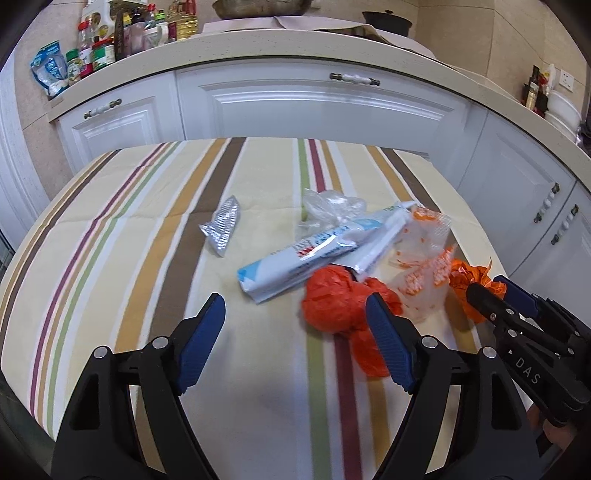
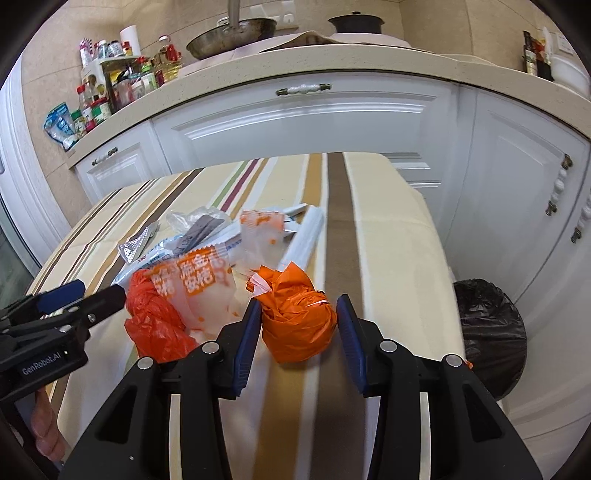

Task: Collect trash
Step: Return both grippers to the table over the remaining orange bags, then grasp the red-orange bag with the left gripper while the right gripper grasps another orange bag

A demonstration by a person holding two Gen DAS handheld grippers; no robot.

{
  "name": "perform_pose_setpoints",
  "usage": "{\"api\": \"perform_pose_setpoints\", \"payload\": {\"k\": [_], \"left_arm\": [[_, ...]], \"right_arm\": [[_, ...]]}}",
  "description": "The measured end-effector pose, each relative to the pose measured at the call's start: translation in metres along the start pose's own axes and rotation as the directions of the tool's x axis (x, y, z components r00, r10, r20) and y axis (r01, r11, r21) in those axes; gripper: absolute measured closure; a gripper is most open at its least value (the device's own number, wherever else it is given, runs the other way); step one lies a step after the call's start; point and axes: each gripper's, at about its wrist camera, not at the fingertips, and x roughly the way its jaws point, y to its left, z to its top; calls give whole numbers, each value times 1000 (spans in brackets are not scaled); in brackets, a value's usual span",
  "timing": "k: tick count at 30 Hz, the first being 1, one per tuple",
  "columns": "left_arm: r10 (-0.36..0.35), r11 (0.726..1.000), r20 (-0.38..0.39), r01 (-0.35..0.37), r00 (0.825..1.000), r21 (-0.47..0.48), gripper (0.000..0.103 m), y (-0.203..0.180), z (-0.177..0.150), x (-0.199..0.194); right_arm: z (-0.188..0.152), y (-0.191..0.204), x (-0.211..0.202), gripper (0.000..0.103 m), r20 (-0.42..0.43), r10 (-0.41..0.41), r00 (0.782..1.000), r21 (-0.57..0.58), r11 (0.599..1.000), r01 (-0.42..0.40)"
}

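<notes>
Trash lies on a striped tablecloth (image 1: 110,277): a silver foil wrapper (image 1: 221,225), a white-blue packet (image 1: 295,262), clear plastic (image 1: 332,206), an orange-printed clear bag (image 1: 424,251), a red crumpled bag (image 1: 332,299) and an orange wad (image 2: 295,325). My right gripper (image 2: 295,310) is open with its fingers on either side of the orange wad; it also shows in the left wrist view (image 1: 487,291). My left gripper (image 1: 295,306) is open and empty, its right finger beside the red bag; it also shows in the right wrist view (image 2: 99,291).
A bin with a black liner (image 2: 491,332) stands on the floor right of the table. White cabinets (image 1: 314,107) and a countertop with bottles and jars (image 1: 92,51), a pan (image 2: 232,35) and a pot (image 2: 354,22) lie behind.
</notes>
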Motion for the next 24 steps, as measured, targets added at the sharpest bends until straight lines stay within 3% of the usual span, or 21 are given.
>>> {"api": "perform_pose_setpoints", "payload": {"k": [7,17,24], "left_arm": [[-33,999,11,33,999,13,21,-25,-4,-3],[24,1000,1,-24,1000,14,23,-43,-14,12],[16,1000,-41,-15,999,24,60,-45,-23,22]], "right_arm": [[-5,-22,-16,61,32,-28,999,27,999,28],[-15,-52,-27,61,49,-58,997,75,996,54],[-19,-63,-33,61,58,-65,996,98,993,59]]}}
